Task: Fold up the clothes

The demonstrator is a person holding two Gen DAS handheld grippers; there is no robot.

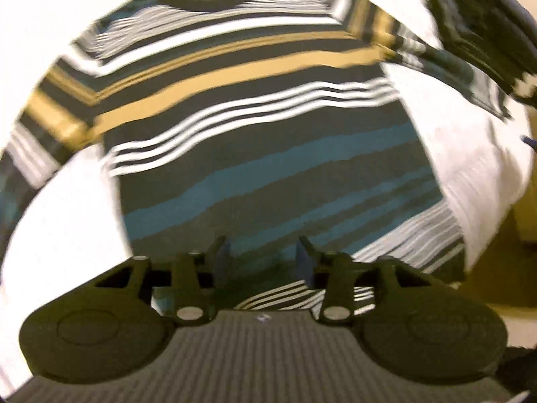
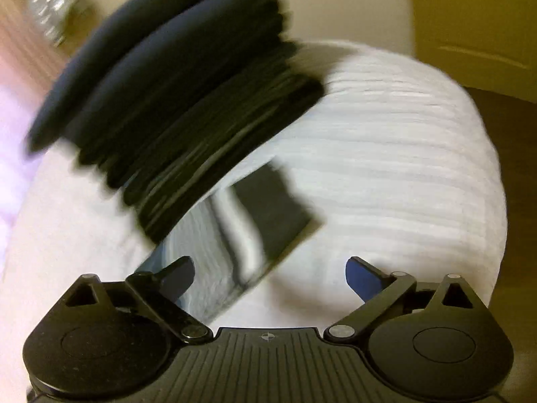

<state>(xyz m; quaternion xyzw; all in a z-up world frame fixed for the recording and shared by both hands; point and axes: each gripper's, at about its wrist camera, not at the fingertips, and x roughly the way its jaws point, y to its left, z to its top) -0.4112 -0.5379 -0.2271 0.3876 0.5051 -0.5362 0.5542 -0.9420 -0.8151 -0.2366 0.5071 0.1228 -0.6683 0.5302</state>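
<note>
Tongs: your left tongs (image 1: 263, 262) half-spread, empty over striped shirt (image 1: 261, 127) hem; right tongs (image 2: 270, 277) wide, empty. Risk: snagging one layer only.

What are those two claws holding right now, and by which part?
Nothing. The left claw is open over the striped shirt near its hem, pads clear of the cloth. The right claw gapes wide above the white bedding.
</note>
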